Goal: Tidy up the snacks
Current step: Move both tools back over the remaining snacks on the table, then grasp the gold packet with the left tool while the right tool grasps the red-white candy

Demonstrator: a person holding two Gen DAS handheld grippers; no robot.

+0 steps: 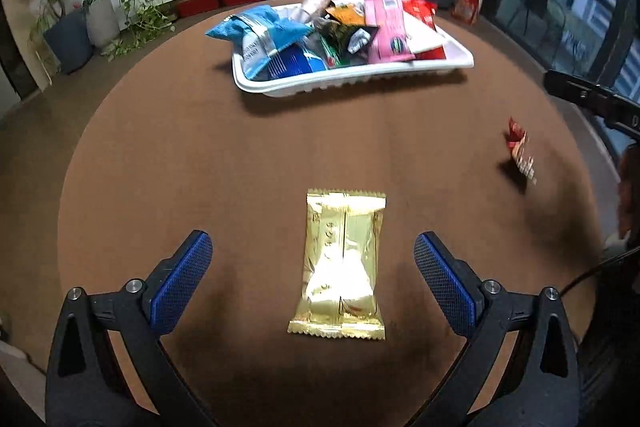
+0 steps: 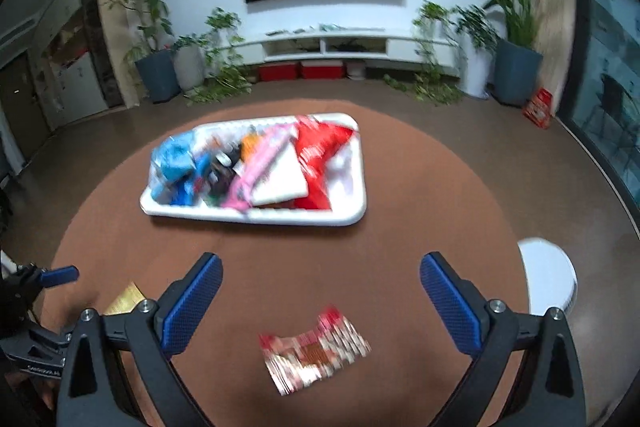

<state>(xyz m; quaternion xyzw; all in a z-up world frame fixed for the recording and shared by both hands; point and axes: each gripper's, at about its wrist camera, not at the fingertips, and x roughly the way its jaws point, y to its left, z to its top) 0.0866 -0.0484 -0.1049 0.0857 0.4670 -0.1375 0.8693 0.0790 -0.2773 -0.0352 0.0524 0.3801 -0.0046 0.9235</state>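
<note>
The gold packet [image 1: 340, 263] lies on the bench between the spread left claw [image 1: 312, 259], long axis along its reach, while the blurred red packet [image 2: 314, 351], probably crosswise, sits between the equally spread right claw [image 2: 320, 291], tray [image 1: 456, 61] ahead.

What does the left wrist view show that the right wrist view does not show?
Only the left wrist view shows the whole gold packet lying between the open left claw. Only the right wrist view shows the white round object beside the table, and the open right claw above the red-and-white packet. Both show the white tray full of snacks on the brown table.
</note>
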